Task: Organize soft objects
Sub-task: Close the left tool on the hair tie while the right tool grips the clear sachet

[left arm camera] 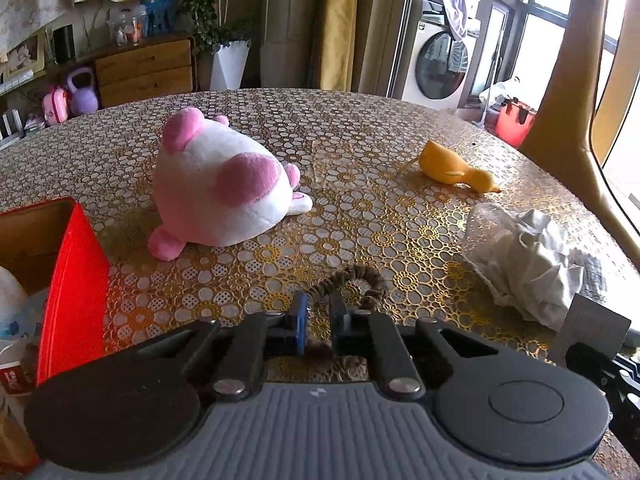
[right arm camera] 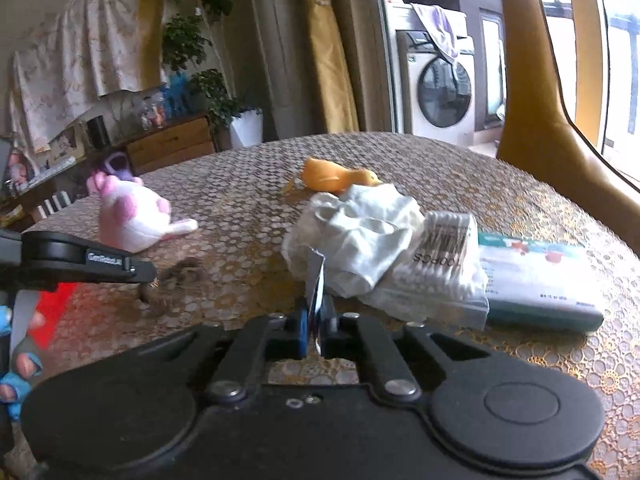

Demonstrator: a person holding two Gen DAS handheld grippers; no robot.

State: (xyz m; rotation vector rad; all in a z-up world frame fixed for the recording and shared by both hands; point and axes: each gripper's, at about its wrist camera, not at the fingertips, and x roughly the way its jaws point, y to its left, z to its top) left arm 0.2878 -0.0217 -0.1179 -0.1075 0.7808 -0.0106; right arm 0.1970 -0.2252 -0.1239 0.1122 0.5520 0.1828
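Note:
A brown scrunchie (left arm camera: pixel 358 280) lies on the gold flower-patterned table (left arm camera: pixel 360 128), and my left gripper (left arm camera: pixel 319 316) is shut on its near end. A crumpled white cloth in a clear mesh bag (right arm camera: pixel 360 232) sits at the right. My right gripper (right arm camera: pixel 316 320) is shut on the thin tag (right arm camera: pixel 315 276) that stands up from that bundle. A pink and white plush (left arm camera: pixel 216 184) lies on its side at mid-table. A yellow duck toy (left arm camera: pixel 452 170) lies further back on the right. In the right wrist view the scrunchie (right arm camera: pixel 176 278) is blurred beside the left gripper's fingers (right arm camera: pixel 120 268).
An open red box (left arm camera: pixel 72 280) with items inside stands at the left edge. A pack of cotton swabs (right arm camera: pixel 444 256) and a teal flat pack (right arm camera: pixel 536 284) lie right of the cloth. A tan chair back (left arm camera: pixel 568 120) rises past the table's right rim.

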